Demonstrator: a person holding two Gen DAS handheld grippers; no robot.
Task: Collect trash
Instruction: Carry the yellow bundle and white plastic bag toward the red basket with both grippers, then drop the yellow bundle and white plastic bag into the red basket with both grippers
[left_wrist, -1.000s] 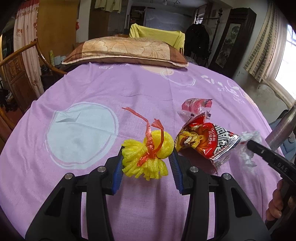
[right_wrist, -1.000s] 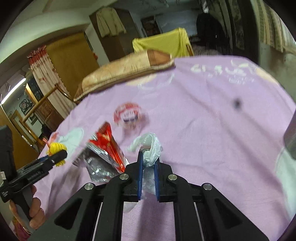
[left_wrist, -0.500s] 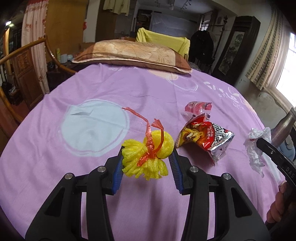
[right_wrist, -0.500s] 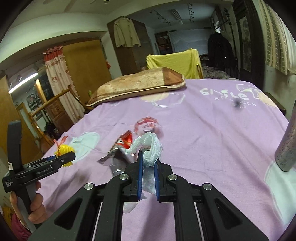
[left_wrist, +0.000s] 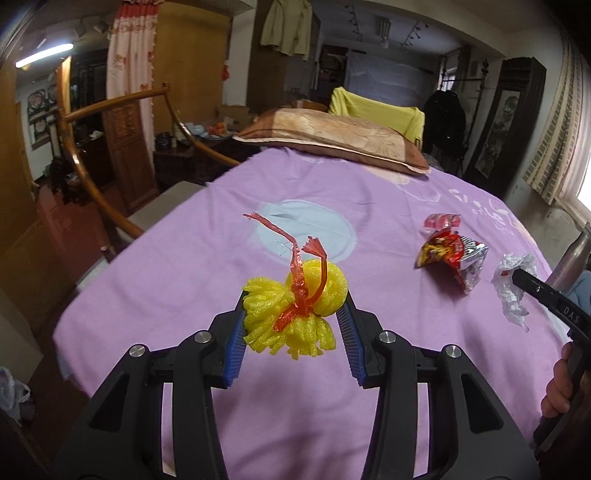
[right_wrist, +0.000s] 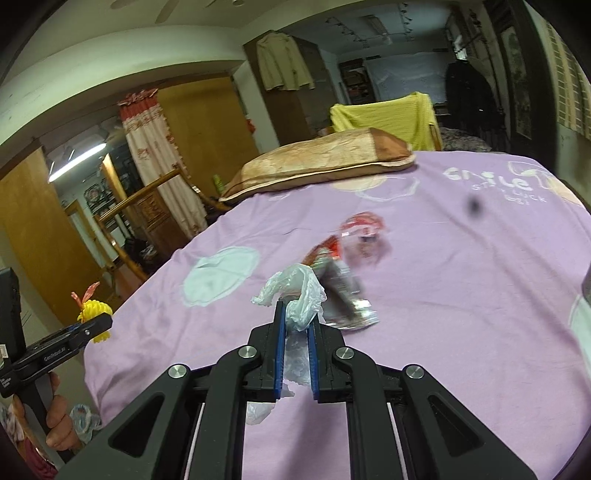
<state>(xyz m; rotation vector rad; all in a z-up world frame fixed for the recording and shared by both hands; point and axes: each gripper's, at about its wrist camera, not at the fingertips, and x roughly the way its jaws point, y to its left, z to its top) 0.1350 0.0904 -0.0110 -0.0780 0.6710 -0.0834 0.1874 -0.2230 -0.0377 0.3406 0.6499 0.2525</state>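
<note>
My left gripper is shut on a yellow foam net with a red ribbon and holds it above the purple bedsheet. My right gripper is shut on a crumpled clear plastic bag, also lifted off the bed; that bag shows in the left wrist view too. A red snack bag and a small pink wrapper lie on the sheet at the right; both look blurred in the right wrist view, the snack bag nearer than the wrapper.
A brown pillow lies at the far end of the bed. A metal bottle stands at the right edge. A curved wooden chair and a floor with a plastic bag are to the left of the bed.
Both grippers have risen and pulled back toward the near left edge of the bed, still holding their trash. The snack bag and pink wrapper stay on the sheet.
</note>
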